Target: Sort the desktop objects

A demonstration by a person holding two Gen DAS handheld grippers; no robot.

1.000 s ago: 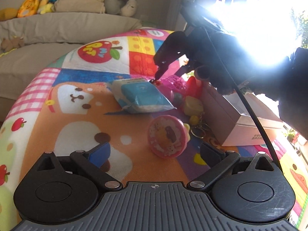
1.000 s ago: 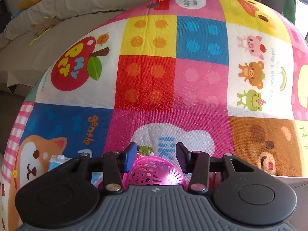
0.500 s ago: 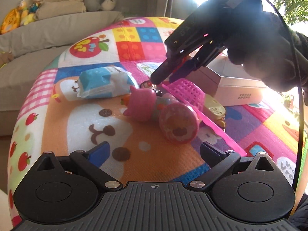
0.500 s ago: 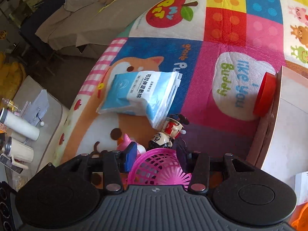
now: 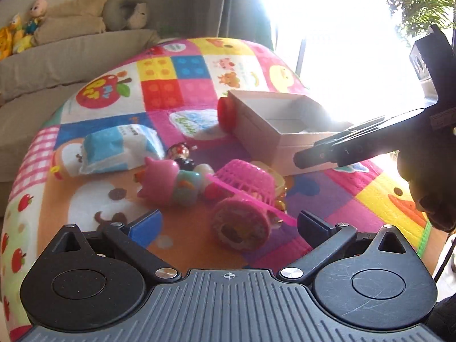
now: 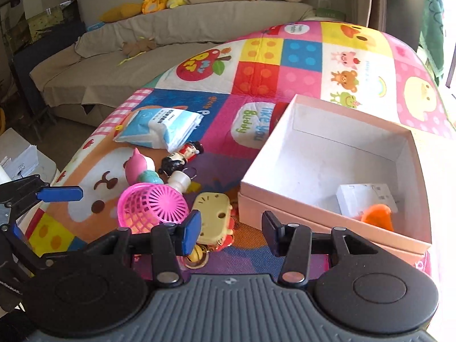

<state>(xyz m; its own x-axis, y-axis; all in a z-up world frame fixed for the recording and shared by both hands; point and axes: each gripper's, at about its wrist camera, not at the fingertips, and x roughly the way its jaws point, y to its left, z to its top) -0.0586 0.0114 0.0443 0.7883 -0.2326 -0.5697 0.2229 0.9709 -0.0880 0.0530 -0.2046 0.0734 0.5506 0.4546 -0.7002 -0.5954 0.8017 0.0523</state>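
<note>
A pile of toys lies on the colourful play mat: a pink mesh basket (image 6: 154,206) on its side, a pink-hatted figure (image 6: 141,168), a small doll (image 6: 182,154), a yellow toy (image 6: 213,218) and a round pink case (image 5: 240,225). The basket also shows in the left wrist view (image 5: 245,179). A blue tissue pack (image 6: 161,126) lies behind them. An open pale pink box (image 6: 327,168) stands at right, holding a white item and an orange piece (image 6: 376,216). My right gripper (image 6: 229,232) is open and empty above the yellow toy. My left gripper (image 5: 228,222) is open and empty near the round case.
A red round lid (image 5: 226,114) leans on the box's far side. A beige sofa (image 6: 171,37) with plush toys runs behind the mat. A side table with papers (image 6: 20,159) stands at left. Bright window glare fills the right of the left wrist view.
My right gripper let go of the pink basket, opened and pulled back and up. The basket now lies on the mat among the toys. The left view shifted right toward the box.
</note>
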